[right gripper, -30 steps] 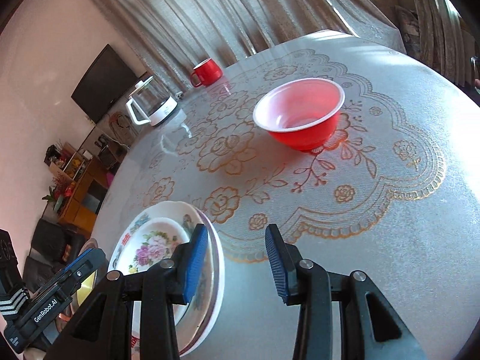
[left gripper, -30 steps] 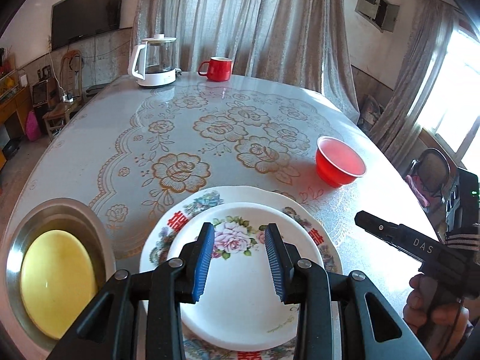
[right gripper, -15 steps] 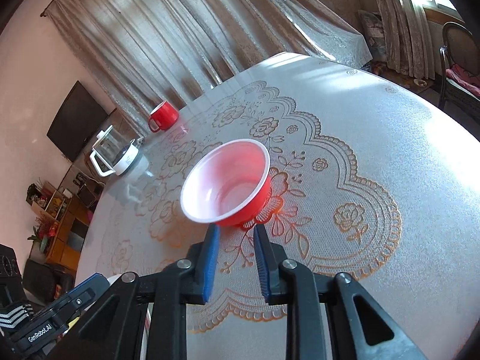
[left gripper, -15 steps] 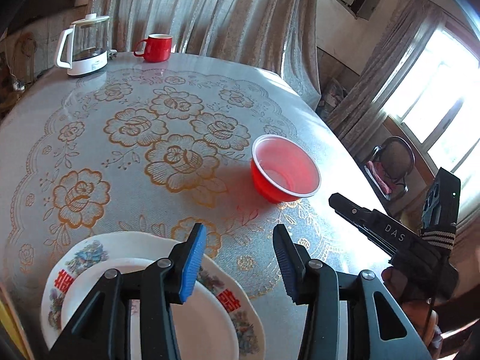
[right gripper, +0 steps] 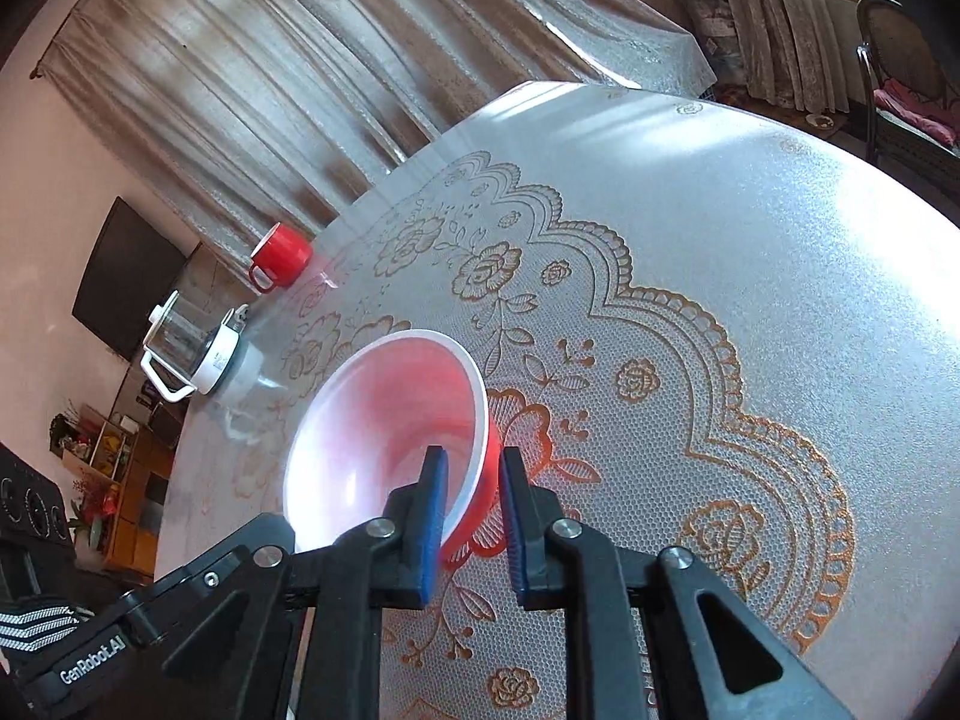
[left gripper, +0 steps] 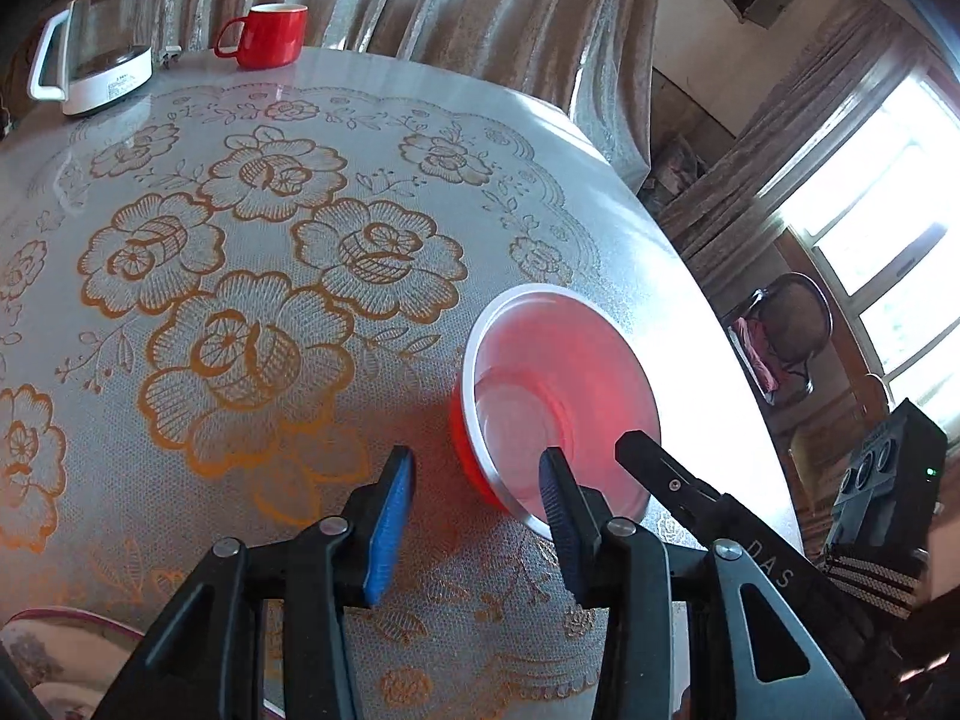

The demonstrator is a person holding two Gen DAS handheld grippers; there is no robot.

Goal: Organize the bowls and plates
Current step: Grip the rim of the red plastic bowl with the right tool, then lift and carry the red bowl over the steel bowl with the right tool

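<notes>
A red plastic bowl point(left gripper: 558, 396) with a white rim rests tilted on the lace tablecloth. My right gripper point(right gripper: 471, 504) is shut on the bowl point(right gripper: 384, 420): one pad is inside its near wall, the other outside. One finger point(left gripper: 666, 483) of that gripper reaches into the bowl from the right. My left gripper point(left gripper: 474, 510) is closing at the bowl's near-left rim. The rim lies between its jaws, and its left pad stands clear of the wall. A floral plate's edge point(left gripper: 54, 654) shows at the bottom left.
A red mug point(left gripper: 270, 36) and a glass kettle point(left gripper: 96, 42) stand at the table's far side. The round table's edge point(left gripper: 738, 372) runs close behind the bowl, with a chair point(left gripper: 786, 330) beyond it by the window.
Both grippers left the stacked plates and swung over to the red bowl. The right jaws closed onto its wall and the bowl now sits tilted. The left jaws narrowed.
</notes>
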